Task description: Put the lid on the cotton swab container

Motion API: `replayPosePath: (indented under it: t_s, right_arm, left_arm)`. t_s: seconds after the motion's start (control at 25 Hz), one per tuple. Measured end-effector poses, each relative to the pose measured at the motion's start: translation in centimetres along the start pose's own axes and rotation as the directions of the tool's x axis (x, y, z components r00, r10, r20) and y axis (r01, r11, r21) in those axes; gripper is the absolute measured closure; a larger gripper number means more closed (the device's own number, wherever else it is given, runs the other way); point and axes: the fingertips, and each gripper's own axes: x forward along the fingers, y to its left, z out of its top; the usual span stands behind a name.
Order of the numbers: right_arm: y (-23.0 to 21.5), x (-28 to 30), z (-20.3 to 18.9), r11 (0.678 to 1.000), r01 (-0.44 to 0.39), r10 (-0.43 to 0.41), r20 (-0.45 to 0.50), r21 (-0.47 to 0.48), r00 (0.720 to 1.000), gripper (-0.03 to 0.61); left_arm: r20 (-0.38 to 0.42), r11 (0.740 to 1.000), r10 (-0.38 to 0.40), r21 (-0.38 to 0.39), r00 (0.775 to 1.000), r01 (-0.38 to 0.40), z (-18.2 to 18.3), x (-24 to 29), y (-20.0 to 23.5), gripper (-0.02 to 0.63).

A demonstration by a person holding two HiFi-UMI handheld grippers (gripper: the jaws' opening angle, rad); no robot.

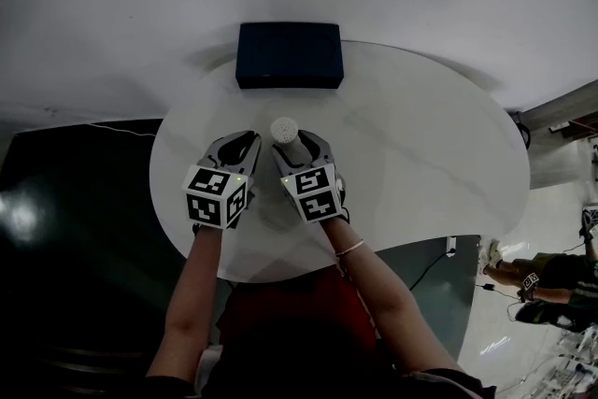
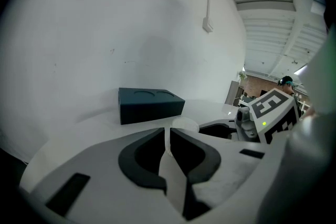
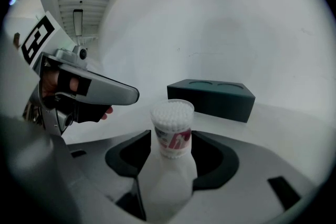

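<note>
The cotton swab container is a small clear tub with a red-and-white label, packed with white swabs. It stands upright between the fingers of my right gripper, which is shut on its lower body. In the head view the cotton swab container rises just past my right gripper near the table's middle. My left gripper sits close beside it on the left, shut, with only a pale sliver showing in my left gripper. The container's top looks like a smooth pale disc. I cannot tell whether a clear lid covers it.
A dark blue box with two round recesses stands at the table's back edge, behind the container. The round white table stands against a white wall. Dark floor lies to the left, and a person is at the far right.
</note>
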Motion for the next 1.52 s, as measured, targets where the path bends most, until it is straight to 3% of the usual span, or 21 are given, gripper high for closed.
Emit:
replayPosePath:
  t_s: [0.52,0.8,1.16,1.52]
  right_arm:
    - [0.8,-3.8,-0.3,0.997,0.065,-0.067,0.049,0.041,0.997,0.341]
    - [2.4,-6.6,0.0,0.995,0.056,-0.063,0.092,0.079,0.994,0.344]
    - [4.5,-10.5,-0.2,0.993,0.047,-0.062,0.146,0.104,0.987,0.495]
    - [5.7,-13.6,-1.4,0.986,0.069,-0.095,0.169,0.152,0.981,0.563]
  left_arm:
    - [0.011,1.000,-0.025,0.007,1.000,0.025,-1.2,-2.5,-1.3,0.588]
    - [0.025,0.999,-0.041,-0.001,0.999,0.041,-2.3,-4.0,-2.6,0.588]
    - [0.043,0.998,-0.058,0.000,0.997,0.058,-3.3,-6.3,-4.2,0.588]
    - [0.044,0.997,-0.071,0.007,0.996,0.071,-4.2,-8.0,-5.6,0.588]
